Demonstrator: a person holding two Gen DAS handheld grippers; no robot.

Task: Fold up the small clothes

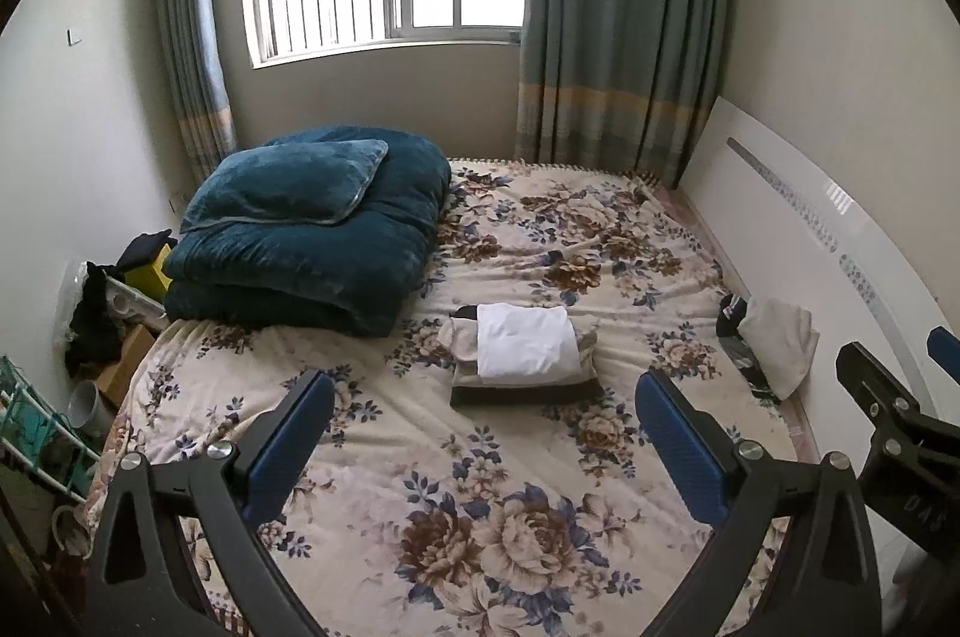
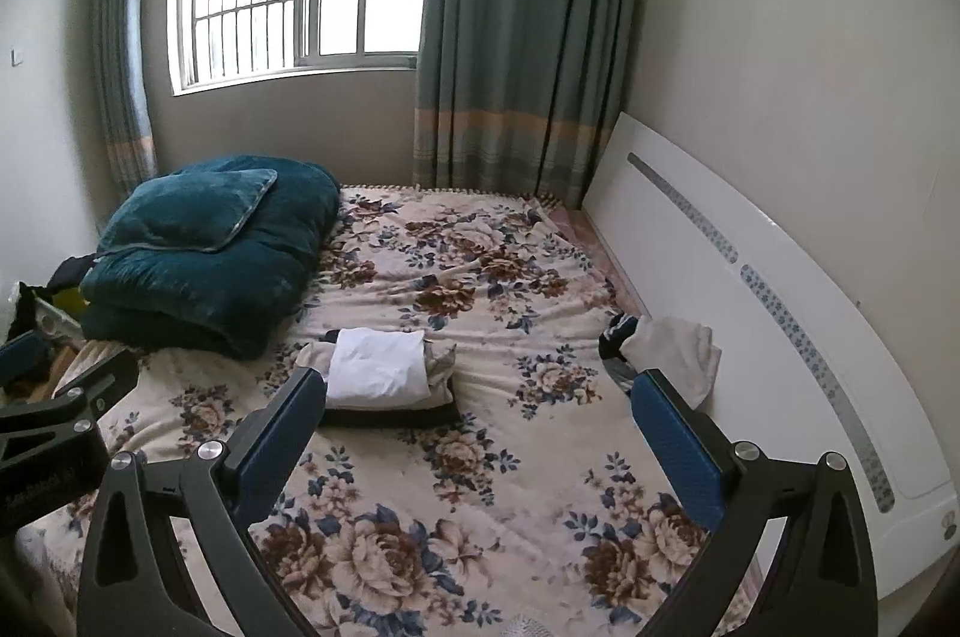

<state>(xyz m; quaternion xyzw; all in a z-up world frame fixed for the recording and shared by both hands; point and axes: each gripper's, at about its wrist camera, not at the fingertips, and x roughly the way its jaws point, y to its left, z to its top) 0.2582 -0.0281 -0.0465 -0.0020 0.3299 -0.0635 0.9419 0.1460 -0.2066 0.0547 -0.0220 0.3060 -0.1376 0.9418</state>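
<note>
A stack of folded small clothes [image 1: 528, 358] [image 2: 384, 373] lies mid-bed on the floral bedspread [image 1: 480, 487] [image 2: 480, 457], white piece on top, beige and dark pieces beneath. A loose pile of unfolded clothes [image 1: 771, 346] [image 2: 666, 349], white over dark striped, rests against the headboard at the right. My left gripper [image 1: 486, 394] hovers open above the near bedspread, the stack just beyond its fingers. My right gripper [image 2: 480, 394] is open too, with the stack by its left finger and the loose pile by its right finger. Neither holds anything.
A folded teal quilt with a pillow [image 1: 306, 229] [image 2: 204, 253] fills the far left of the bed. The white headboard [image 1: 840, 241] [image 2: 750, 289] runs along the right. Boxes, dark clothes and a rack [image 1: 90, 337] crowd the floor at left. Curtains and a window stand behind.
</note>
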